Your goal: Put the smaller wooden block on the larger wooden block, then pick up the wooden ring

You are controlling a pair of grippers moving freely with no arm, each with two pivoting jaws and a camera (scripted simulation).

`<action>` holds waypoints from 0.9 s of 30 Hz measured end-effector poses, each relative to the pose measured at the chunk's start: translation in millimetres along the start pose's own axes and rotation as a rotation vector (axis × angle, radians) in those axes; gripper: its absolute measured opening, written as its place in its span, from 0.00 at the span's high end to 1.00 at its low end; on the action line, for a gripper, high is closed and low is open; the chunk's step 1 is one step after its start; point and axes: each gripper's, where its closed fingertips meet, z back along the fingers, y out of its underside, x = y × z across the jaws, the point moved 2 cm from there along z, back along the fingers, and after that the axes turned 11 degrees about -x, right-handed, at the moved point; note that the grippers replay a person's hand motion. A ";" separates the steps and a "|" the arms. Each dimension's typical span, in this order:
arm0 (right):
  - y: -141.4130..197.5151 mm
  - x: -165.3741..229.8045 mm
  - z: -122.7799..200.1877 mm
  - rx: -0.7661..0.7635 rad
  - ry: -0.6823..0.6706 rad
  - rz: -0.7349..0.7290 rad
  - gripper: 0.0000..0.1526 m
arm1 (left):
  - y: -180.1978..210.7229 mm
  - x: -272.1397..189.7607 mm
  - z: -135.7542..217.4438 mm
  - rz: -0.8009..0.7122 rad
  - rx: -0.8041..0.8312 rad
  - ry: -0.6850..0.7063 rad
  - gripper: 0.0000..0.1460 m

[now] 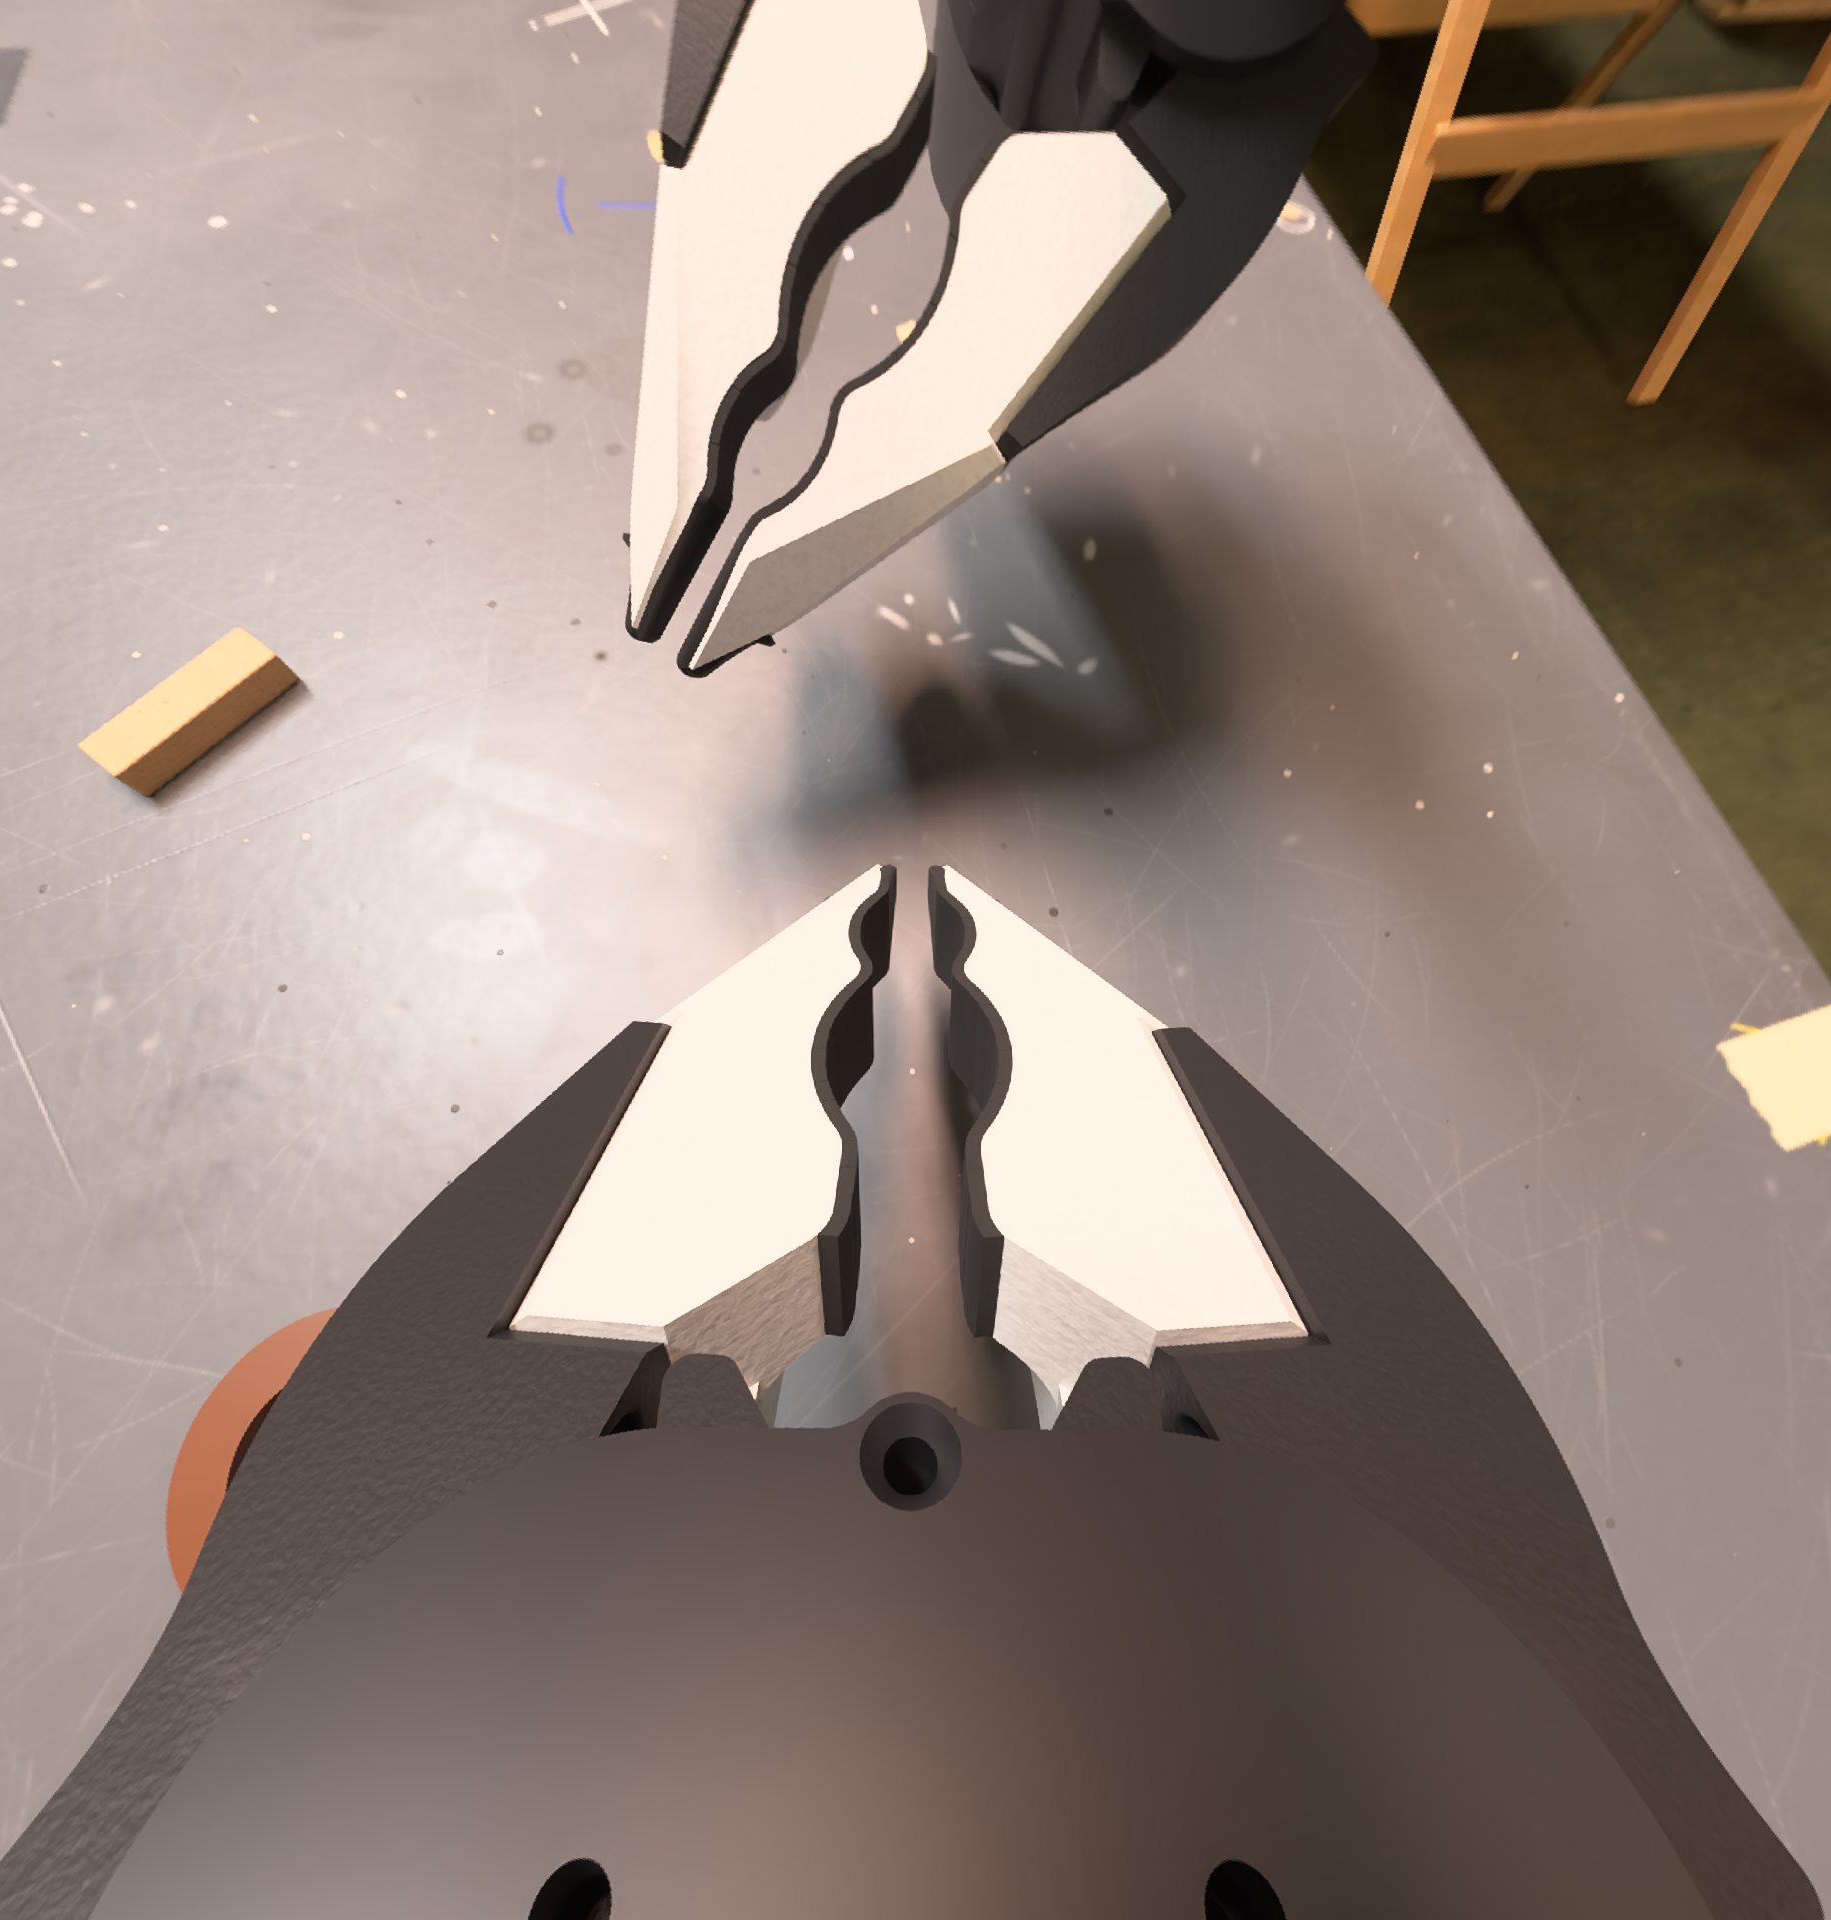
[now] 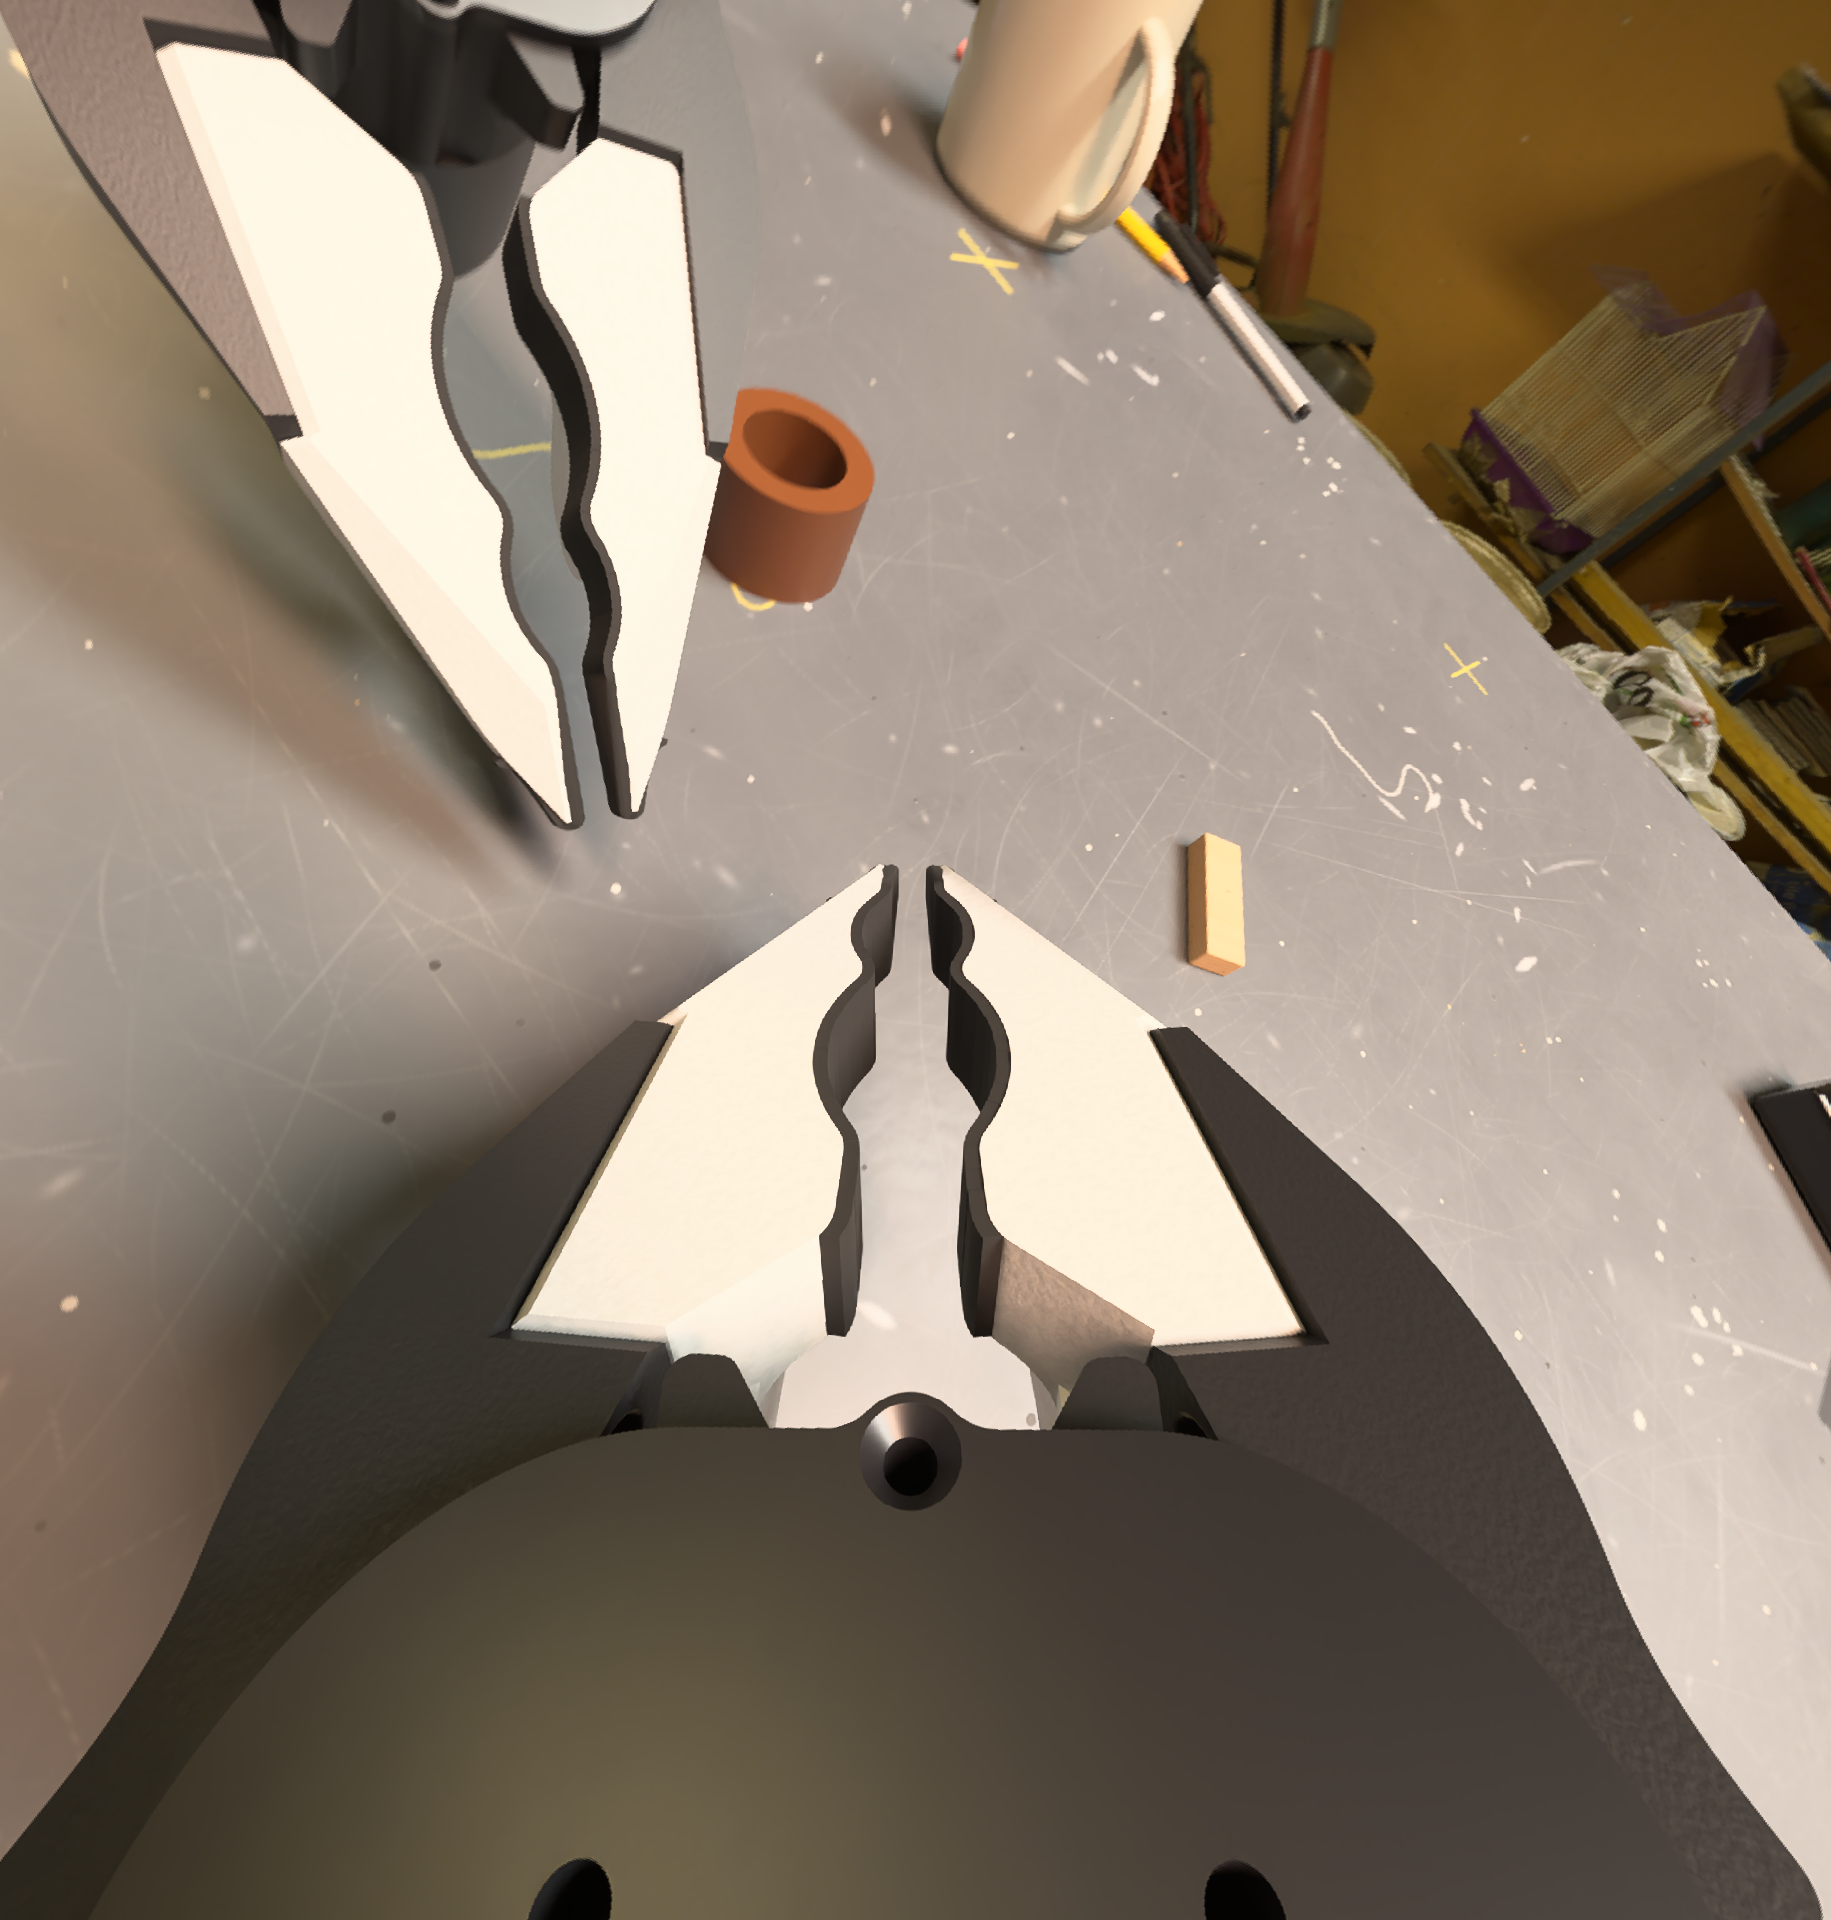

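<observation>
two hand-held grippers nearly closed and empty, left hand-held gripper (image 1: 911,873), right hand-held gripper (image 2: 911,873), wooden block (image 2: 1215,904)

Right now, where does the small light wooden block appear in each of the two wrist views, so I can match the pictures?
Left wrist view: the wooden block lies flat on the grey table, at the left edge, about mid-height.
Right wrist view: the block lies on the table right of centre, just right of the right gripper tips.
Shared landmark: the brown wooden ring, which peeks out lower left in the left wrist view.
</observation>
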 end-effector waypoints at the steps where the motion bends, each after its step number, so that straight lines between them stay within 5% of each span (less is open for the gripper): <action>1: -1.8 -1.9 0.4 -0.015 0.011 -0.014 0.96 | -2.0 1.0 1.3 0.013 -0.019 0.001 0.95; 13: -11.1 -27.1 1.6 -0.095 0.071 -0.211 0.82 | -12.5 32.6 14.1 0.039 -0.143 -0.161 0.81; 22: -12.5 -30.4 5.8 -0.109 0.108 -0.247 0.81 | -13.5 40.4 19.9 0.072 -0.208 -0.206 0.76; 27: 7.0 -83.2 44.9 0.022 0.402 -0.168 0.68 | -20.0 46.5 24.8 0.126 -0.263 -0.212 0.74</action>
